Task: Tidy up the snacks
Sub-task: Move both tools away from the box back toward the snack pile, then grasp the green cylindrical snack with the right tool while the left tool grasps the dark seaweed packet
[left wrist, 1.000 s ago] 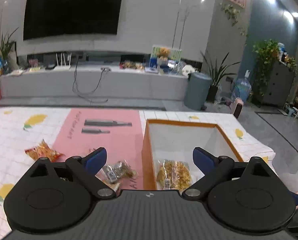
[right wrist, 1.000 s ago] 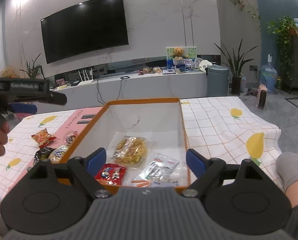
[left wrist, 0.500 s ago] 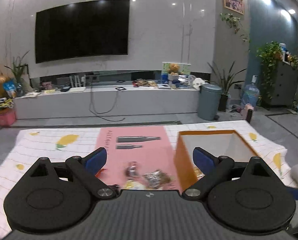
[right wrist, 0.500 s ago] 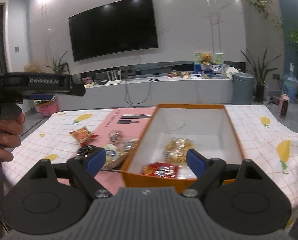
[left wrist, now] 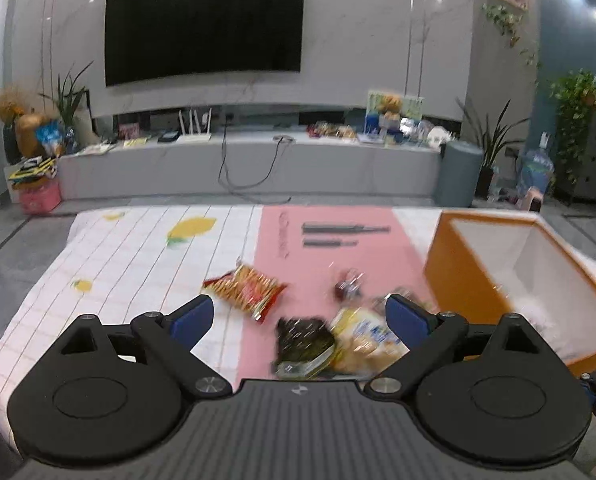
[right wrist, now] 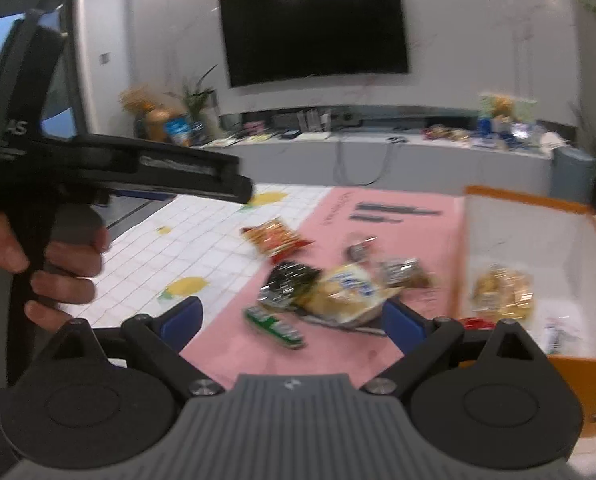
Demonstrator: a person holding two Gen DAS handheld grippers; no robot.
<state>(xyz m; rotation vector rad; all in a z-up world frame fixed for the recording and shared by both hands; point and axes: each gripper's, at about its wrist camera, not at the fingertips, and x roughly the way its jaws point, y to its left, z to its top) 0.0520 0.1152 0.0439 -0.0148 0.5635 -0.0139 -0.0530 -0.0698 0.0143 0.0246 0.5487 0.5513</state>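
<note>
Loose snacks lie on the pink mat (left wrist: 329, 256): a red-orange packet (left wrist: 245, 289), a black packet (left wrist: 302, 343), a yellow-blue bread bag (left wrist: 363, 340) and a small wrapped candy (left wrist: 349, 282). The orange box (left wrist: 457, 280) with white inside stands at the right. In the right wrist view the box (right wrist: 537, 236) holds a yellow snack bag (right wrist: 501, 290) and a red packet (right wrist: 477, 323). My left gripper (left wrist: 298, 320) is open and empty above the pile. My right gripper (right wrist: 292, 320) is open and empty above the black packet (right wrist: 288, 280) and bread bag (right wrist: 345, 290).
The table has a white cloth with lemon prints (left wrist: 146, 256). The left hand-held gripper body (right wrist: 98, 168) fills the left of the right wrist view. A green packet (right wrist: 276, 326) lies near the mat's front. A TV wall and low bench stand behind.
Both grippers swung left, from the box toward the loose snacks on the pink mat. Both stayed open and empty. The views are blurred by motion.
</note>
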